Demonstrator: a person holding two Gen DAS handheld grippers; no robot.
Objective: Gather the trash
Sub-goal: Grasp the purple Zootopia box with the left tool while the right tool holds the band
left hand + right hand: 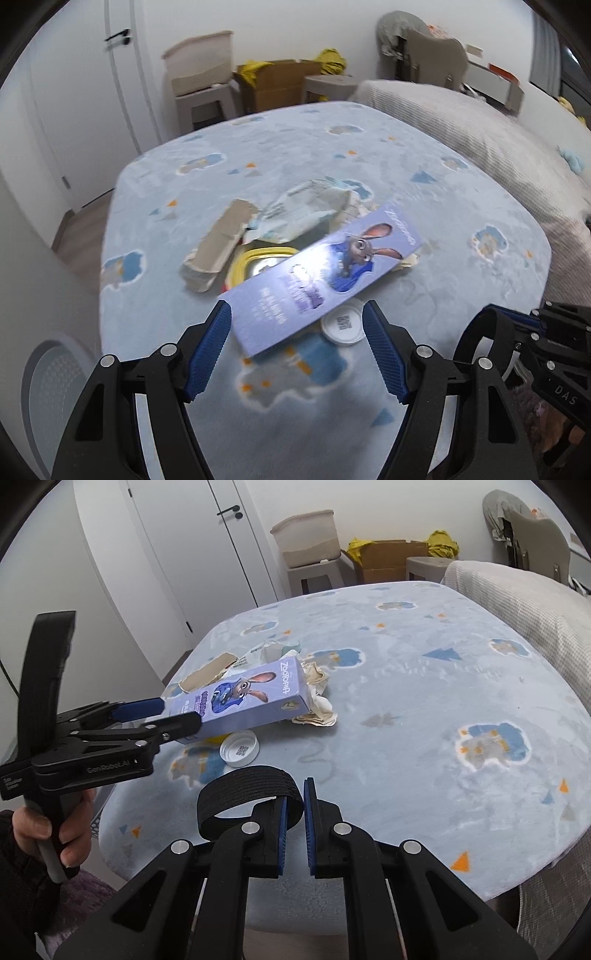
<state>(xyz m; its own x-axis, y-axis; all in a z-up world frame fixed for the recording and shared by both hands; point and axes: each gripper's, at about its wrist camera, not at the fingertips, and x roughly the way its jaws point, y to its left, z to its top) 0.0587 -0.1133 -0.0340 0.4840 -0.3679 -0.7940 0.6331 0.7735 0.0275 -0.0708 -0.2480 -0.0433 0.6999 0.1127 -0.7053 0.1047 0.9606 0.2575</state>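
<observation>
My left gripper is shut on the near end of a long purple cartoon-rabbit box. The box is tilted, raised off the pile. Under and behind it lie a torn cardboard piece, a crumpled clear wrapper, a yellow-rimmed lid and crumpled paper. A white round cap rests on the cloth just below the box. My right gripper hovers nearer the table's front edge, shut with nothing between its pads; a black strap loops beside it.
The trash sits on a table under a pale blue patterned blanket. A beige knit cover borders it on the right. Stools, a tub and a cardboard box stand by the far wall. A white perforated bin is at the lower left.
</observation>
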